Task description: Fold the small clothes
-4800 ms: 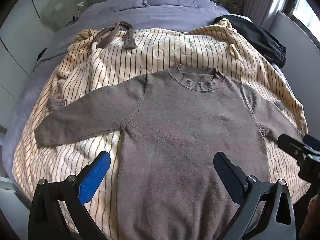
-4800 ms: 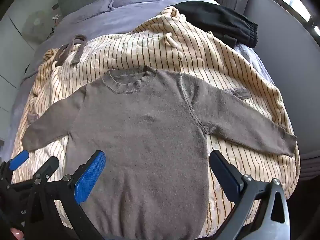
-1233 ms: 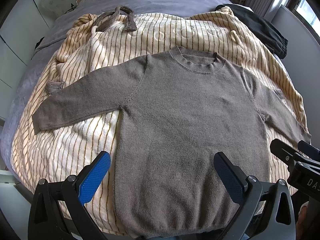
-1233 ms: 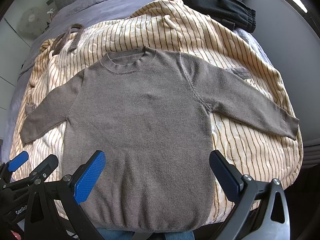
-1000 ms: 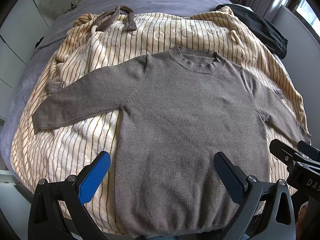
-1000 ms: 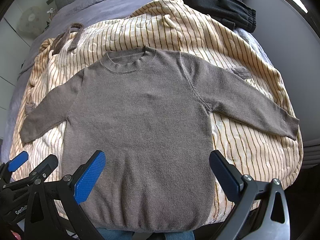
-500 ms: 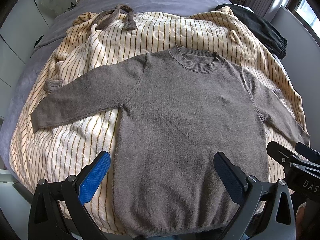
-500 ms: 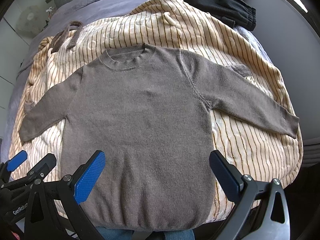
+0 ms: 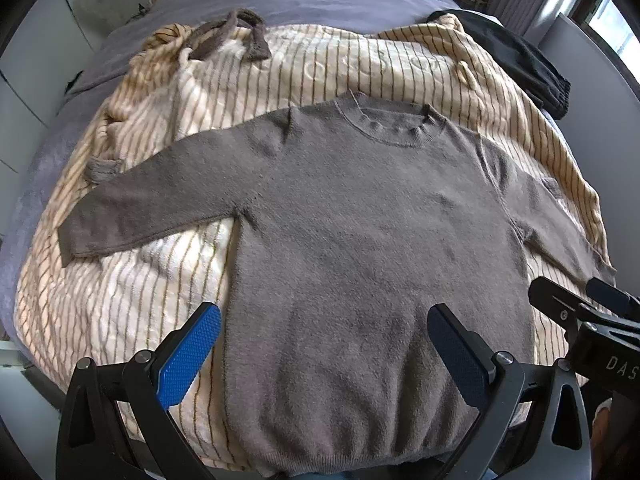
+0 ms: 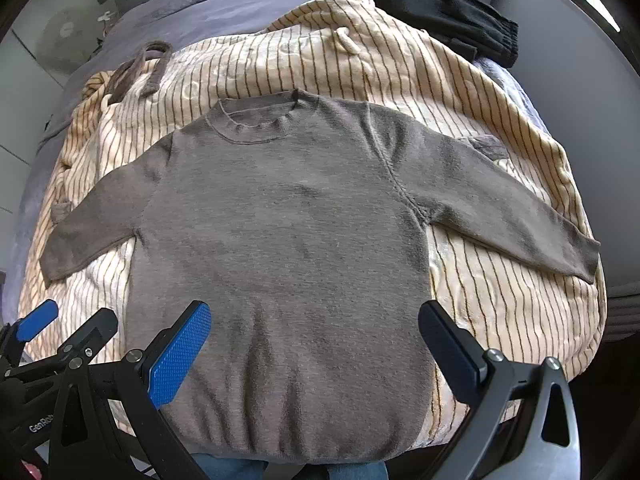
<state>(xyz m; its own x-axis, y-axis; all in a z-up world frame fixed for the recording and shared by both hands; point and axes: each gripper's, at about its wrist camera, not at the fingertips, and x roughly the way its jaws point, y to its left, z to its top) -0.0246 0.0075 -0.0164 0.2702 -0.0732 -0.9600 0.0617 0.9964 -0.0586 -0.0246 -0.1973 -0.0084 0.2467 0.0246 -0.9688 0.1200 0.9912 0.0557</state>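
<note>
The brown sweater (image 9: 360, 248) lies flat, sleeves spread, on the striped blanket (image 9: 120, 304). The left gripper (image 9: 324, 340) and right gripper (image 10: 316, 340) hover above its hem, jaws wide apart, holding nothing. Best to pinch each sleeve cuff cleanly and fold it inward without dragging the body

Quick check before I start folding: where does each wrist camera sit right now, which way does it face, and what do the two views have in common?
Left wrist view: sits on the left gripper at the sweater's hem, facing up the bed; its own open fingers frame the grey sweater, and the right gripper shows at the right edge.
Right wrist view: sits on the right gripper, same heading; open fingers show, with the left gripper at lower left.
Shared: sweater flat on the striped blanket, black garment far right.
</note>
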